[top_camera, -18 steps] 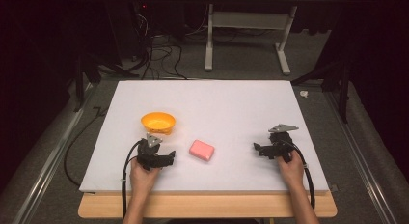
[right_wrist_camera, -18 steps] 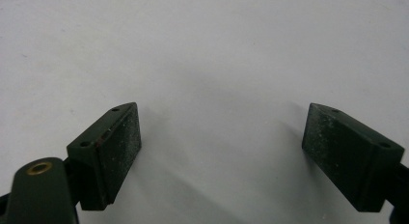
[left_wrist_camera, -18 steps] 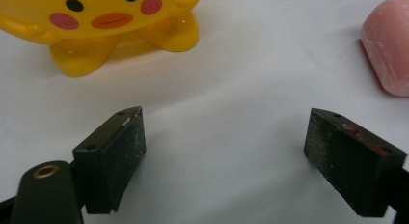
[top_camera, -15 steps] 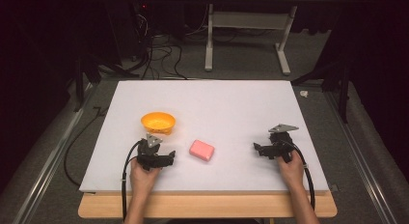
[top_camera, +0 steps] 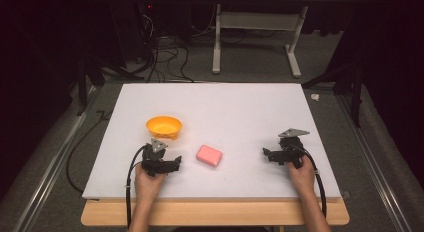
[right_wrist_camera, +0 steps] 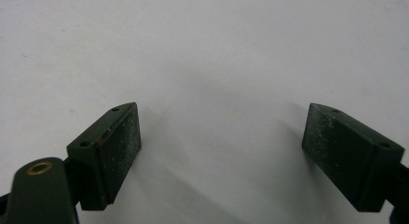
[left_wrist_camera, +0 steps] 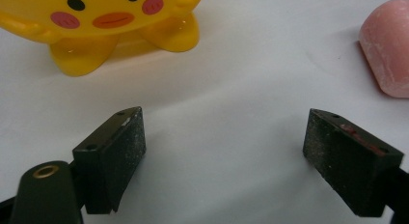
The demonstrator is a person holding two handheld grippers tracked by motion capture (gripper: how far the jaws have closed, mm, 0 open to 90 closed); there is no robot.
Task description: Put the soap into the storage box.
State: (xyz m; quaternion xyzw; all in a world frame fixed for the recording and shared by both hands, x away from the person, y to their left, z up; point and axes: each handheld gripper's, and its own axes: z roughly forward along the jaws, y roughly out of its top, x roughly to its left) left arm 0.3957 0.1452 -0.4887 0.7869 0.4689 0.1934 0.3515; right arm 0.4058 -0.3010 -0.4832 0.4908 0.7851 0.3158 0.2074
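An orange-yellow bowl (top_camera: 164,126) with a chick face (left_wrist_camera: 103,19) stands on the white table (top_camera: 235,112), left of centre. A pink soap-like block (top_camera: 209,155) lies near the middle front, and in the left gripper view the pink block (left_wrist_camera: 388,50) sits at the upper right. My left gripper (top_camera: 177,163) rests on the table just below the bowl, pointing right toward the block, open with nothing between its jaws (left_wrist_camera: 224,156). My right gripper (top_camera: 266,154) rests at the front right, pointing left, open over bare table (right_wrist_camera: 222,156).
The table's wooden front edge (top_camera: 215,212) runs below both hands. Beyond the far edge are cables (top_camera: 165,52) and a white desk frame (top_camera: 255,37) on grey carpet. Metal rails (top_camera: 50,167) flank the table on either side.
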